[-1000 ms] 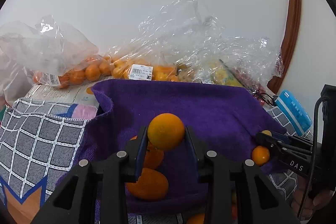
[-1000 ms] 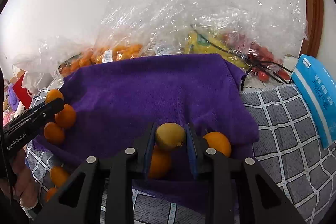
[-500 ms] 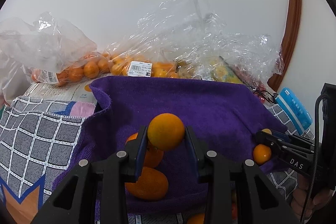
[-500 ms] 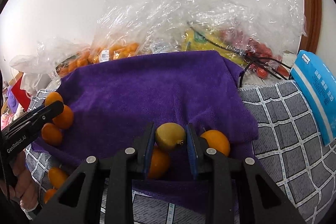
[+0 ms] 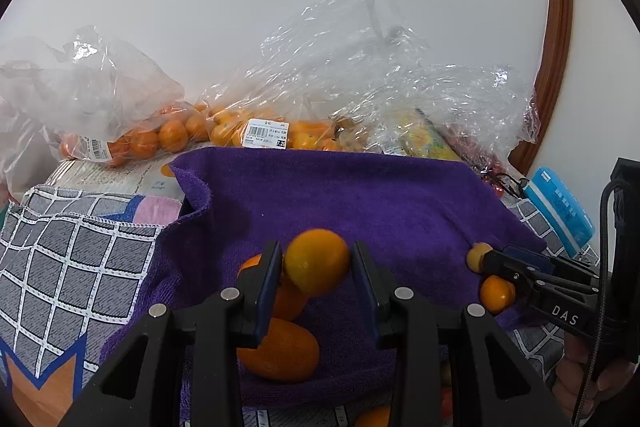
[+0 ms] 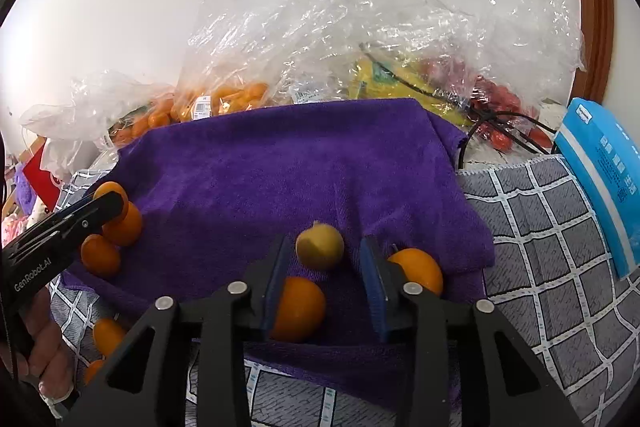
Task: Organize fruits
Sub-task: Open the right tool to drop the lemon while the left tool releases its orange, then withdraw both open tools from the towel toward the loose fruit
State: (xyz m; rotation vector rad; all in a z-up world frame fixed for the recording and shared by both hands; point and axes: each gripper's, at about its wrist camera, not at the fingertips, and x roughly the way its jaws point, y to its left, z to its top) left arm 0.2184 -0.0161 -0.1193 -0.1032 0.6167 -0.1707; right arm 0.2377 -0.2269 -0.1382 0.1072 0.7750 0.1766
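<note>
My left gripper (image 5: 316, 267) is shut on an orange (image 5: 317, 261), held just above the purple towel (image 5: 360, 203). Two more oranges (image 5: 280, 351) lie on the towel under it. My right gripper (image 6: 324, 259) stands open around a small yellow fruit (image 6: 320, 246) that sits on the towel (image 6: 300, 163), with gaps on both sides. Oranges lie at its left finger (image 6: 298, 307) and right finger (image 6: 416, 267). The left gripper shows at the left of the right wrist view (image 6: 80, 223), the right gripper at the right of the left wrist view (image 5: 520, 267).
Clear plastic bags of oranges (image 5: 160, 139) and other fruit (image 6: 400, 75) are piled against the white wall behind the towel. A blue packet (image 6: 604, 183) lies on the grey checked cloth (image 6: 540, 267) at the right. More oranges (image 6: 106, 335) lie off the towel's front left.
My right gripper has opened and let go of the yellow fruit, which now rests on the towel. The left gripper still holds its orange and has barely moved.
</note>
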